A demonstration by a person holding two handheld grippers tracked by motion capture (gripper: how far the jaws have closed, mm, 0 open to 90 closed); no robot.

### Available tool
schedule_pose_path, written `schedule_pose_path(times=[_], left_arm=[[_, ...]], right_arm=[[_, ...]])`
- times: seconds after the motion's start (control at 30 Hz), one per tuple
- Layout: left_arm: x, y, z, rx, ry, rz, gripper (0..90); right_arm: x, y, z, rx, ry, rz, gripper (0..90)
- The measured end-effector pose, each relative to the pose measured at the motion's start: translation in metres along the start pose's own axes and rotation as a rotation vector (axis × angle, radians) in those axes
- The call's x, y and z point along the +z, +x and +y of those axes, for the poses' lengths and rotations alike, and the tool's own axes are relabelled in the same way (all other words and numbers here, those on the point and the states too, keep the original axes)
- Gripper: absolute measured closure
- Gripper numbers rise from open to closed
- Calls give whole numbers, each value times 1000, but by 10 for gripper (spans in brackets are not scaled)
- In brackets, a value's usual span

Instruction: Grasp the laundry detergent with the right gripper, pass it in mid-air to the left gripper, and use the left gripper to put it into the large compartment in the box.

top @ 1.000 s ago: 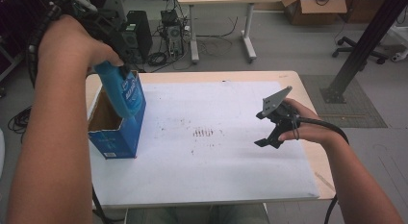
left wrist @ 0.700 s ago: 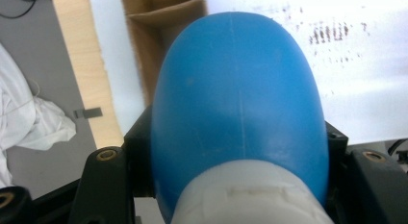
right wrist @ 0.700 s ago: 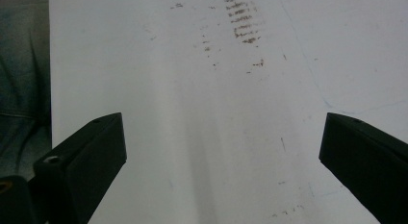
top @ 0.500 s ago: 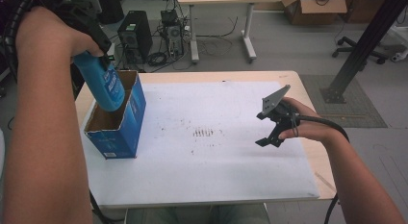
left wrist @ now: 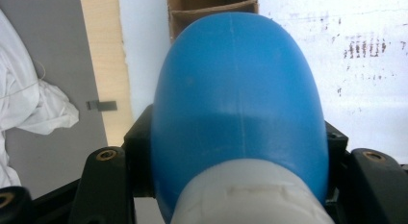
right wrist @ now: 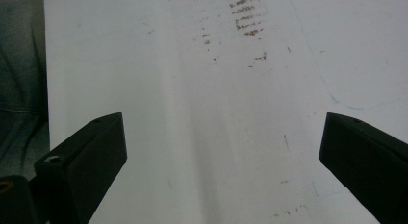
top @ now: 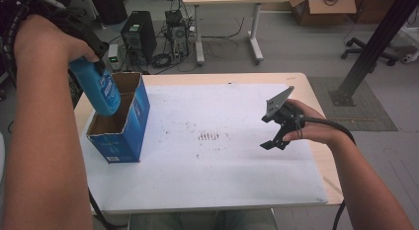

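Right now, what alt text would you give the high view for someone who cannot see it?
The left gripper holds a blue bottle over an open blue box at the left of a white table. The right gripper hovers open over the table's right side, holding nothing.

Stained white sheet [top: 222,166] on wooden table [top: 316,92]; computer tower [top: 139,32], cardboard carton [top: 321,5] beyond.
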State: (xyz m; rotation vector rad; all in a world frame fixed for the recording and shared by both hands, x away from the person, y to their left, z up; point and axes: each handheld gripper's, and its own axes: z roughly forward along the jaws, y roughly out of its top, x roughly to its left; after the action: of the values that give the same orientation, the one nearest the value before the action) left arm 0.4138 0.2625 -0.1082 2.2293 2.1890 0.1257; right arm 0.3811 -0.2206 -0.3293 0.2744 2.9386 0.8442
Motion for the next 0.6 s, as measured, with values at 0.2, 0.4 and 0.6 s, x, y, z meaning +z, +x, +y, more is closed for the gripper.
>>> schedule_pose_path(times=[0.2, 0.4, 0.6], left_arm=[[11, 2, 1, -18, 3, 5, 386], [25, 6, 3, -25, 18, 0, 386], [42, 8, 6, -29, 31, -9, 387]], right_arm=[[2, 0, -1, 2, 5, 8, 27], [4, 1, -2, 8, 12, 10, 29], [3, 1, -2, 7, 11, 15, 29]])
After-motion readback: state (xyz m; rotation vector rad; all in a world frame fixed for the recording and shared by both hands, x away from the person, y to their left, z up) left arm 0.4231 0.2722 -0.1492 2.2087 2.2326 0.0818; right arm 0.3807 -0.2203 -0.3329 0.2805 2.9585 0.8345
